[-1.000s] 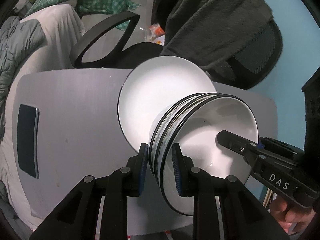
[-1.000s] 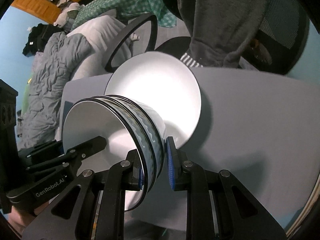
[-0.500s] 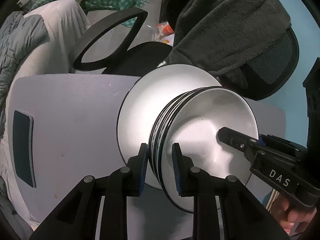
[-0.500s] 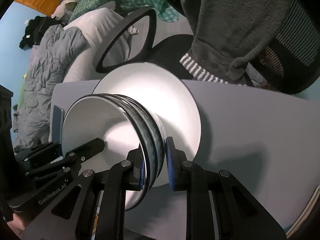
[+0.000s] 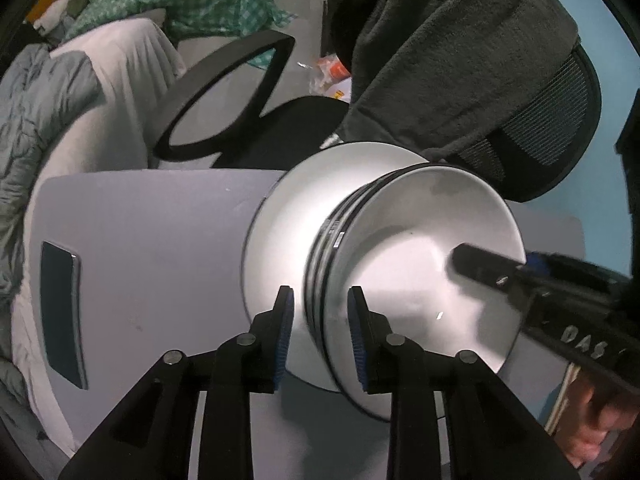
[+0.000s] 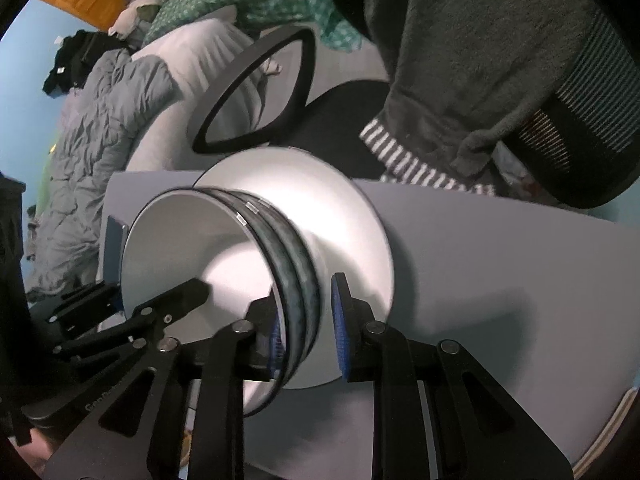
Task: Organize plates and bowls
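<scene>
Right wrist: bowls (image 6: 192,264) motion-blurred

The left gripper (image 5: 320,326) is matte black plastic, with angular triangular-cutout arms, round silver screws at the joints and ribbed blue pads (image 5: 285,332) inside each finger. The right gripper (image 6: 306,330) matches; white lettering "DAS" marks its side.

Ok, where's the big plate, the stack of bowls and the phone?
plate (image 5: 280,240), left wrist view, its bare white face.
stack of bowls (image 5: 420,272), left wrist view, inside of the top bowl.
phone (image 5: 60,304), left wrist view, its dark screen.
</scene>
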`<state>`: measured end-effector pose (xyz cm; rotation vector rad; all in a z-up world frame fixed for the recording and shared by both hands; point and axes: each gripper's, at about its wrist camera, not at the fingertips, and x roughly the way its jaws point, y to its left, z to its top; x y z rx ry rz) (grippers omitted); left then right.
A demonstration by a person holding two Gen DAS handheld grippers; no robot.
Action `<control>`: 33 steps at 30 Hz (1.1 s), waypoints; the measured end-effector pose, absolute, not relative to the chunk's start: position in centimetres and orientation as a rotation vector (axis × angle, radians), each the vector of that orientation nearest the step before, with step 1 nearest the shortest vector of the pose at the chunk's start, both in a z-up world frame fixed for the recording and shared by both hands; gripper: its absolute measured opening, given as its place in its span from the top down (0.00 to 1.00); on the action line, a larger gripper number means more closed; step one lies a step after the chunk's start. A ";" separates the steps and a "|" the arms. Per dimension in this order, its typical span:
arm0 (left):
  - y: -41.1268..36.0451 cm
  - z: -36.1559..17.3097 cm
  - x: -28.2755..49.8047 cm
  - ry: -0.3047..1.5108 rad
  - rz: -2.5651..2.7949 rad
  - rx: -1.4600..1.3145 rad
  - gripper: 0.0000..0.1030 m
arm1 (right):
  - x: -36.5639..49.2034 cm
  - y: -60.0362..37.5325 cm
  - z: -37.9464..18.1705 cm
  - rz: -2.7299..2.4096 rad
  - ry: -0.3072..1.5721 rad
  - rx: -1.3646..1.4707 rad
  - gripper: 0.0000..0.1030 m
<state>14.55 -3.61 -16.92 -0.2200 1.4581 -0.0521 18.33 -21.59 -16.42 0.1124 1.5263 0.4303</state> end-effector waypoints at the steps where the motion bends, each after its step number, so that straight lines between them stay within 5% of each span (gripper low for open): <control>1: -3.5 -16.8 14.4 1.451 -0.044 -0.214 0.62 | 18.4 -21.7 -16.2 0.428 1.517 0.110 0.69; 7: -2.3 -14.8 13.3 1.401 -0.044 -0.297 0.56 | 18.3 -22.4 -14.1 0.384 1.441 0.038 0.46; 18: -1.8 -5.9 9.7 1.224 -0.038 -0.307 0.27 | 16.4 -25.0 -6.3 0.314 1.293 0.017 0.42; 33: -2.3 2.9 3.2 1.008 -0.065 -0.185 0.22 | 10.6 -26.9 2.1 0.260 1.117 0.040 0.33</control>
